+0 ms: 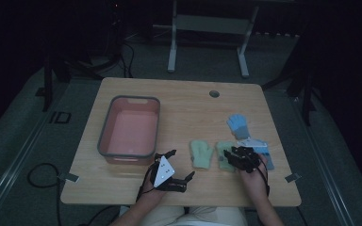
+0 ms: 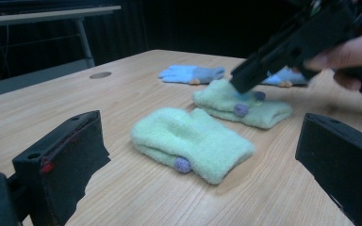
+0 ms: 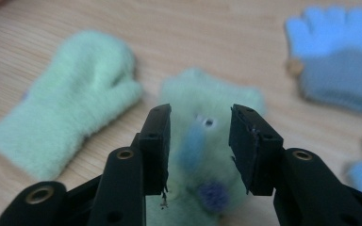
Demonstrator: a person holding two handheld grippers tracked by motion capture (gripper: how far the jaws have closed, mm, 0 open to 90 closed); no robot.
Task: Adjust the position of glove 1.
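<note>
Pink tub (image 1: 104,136): stood at the bench's (image 1: 179,101) left, apparently the collecting place.
Left tongs (image 1: 175,165): rested near the tub, jaws apart and empty, waiting.
Left green mitten (image 1: 201,153): lay flat mid-bench.
Right green mitten (image 3: 202,155): beneath the right tongs (image 3: 200,141), whose parted jaws straddled it, poised to pinch.
Blue gloves (image 1: 238,125): far right, untouched.

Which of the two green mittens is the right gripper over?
The green mitten nearer the blue gloves: the right gripper hangs over it, jaws open. The other green mitten lies apart, toward the pink bin.
</note>
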